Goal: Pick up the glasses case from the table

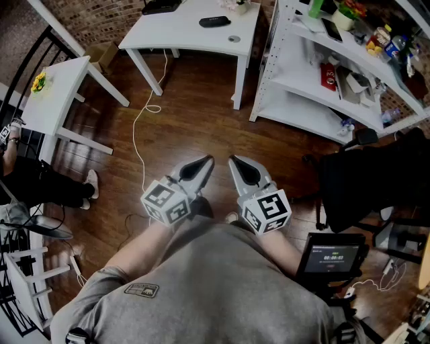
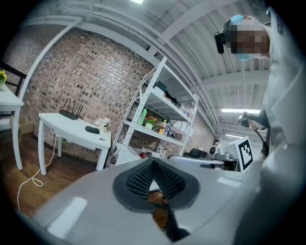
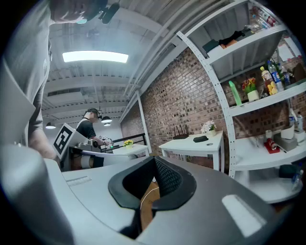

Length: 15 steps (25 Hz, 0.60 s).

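— As far as the head view shows it, the glasses case (image 1: 215,21) is a dark, flat oblong with rounded ends, too small for any lettering on it to be read. Where does it lie?

— On the white table (image 1: 181,37) by the brick wall. It lies flat between a black router (image 1: 161,7) and a small potted flower (image 2: 102,125), with a little round disc (image 1: 233,39) nearer the table's front corner.

— Can any writing be read farther out?

— None legibly. The bottles and a red box (image 1: 328,76) on the white shelving unit (image 1: 302,84) beside the table carry labels too small to read. The screen (image 1: 330,255) at the person's right shows pale digits that blur. Each gripper's cube shows only black-and-white square markers.

— And the tongs?

— The left gripper (image 1: 207,162) and right gripper (image 1: 235,163) are held side by side over the wooden floor, well apart from the table. Both have their jaws closed tip to tip, with nothing held.
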Motion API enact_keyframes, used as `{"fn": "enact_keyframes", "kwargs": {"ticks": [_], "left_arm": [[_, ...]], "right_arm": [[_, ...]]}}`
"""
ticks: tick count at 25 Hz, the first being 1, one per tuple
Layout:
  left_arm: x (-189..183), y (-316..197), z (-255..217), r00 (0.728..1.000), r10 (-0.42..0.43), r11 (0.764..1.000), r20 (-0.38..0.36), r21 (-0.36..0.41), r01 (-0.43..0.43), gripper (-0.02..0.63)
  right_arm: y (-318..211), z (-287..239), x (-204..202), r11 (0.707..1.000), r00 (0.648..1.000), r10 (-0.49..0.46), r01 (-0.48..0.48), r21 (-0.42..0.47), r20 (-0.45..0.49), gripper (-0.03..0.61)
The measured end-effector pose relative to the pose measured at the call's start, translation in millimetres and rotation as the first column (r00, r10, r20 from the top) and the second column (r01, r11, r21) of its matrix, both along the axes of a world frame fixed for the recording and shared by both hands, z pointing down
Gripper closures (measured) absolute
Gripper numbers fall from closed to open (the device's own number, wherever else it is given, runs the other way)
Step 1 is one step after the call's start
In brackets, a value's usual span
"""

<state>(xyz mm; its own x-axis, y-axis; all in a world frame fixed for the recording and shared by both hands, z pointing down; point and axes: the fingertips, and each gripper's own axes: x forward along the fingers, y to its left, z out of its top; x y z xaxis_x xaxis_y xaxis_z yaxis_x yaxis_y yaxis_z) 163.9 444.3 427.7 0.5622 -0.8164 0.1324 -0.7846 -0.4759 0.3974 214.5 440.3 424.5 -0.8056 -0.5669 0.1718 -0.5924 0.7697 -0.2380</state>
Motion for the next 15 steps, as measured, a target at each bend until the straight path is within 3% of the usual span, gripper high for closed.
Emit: {"fn": "enact_keyframes", "kwargs": {"ticks": [6, 15], "left_arm": [[-38.2, -52.2, 2.1, 1.0, -0.001, 1.0, -0.004, 0.01, 0.001, 0.612], [-130.9, -171.1, -2.2, 0.998, 0.058, 0.998, -0.002, 0.008, -0.058, 0.612]], "right_arm": [[-50.3, 8.2, -34.6, 1.0, 1.0, 0.021, -0.021, -0.002, -0.012, 0.568], [-165.0, -2.0, -122.0, 0.996, 0.994, 0.093, -0.092, 0.011, -0.049, 0.568]]}}
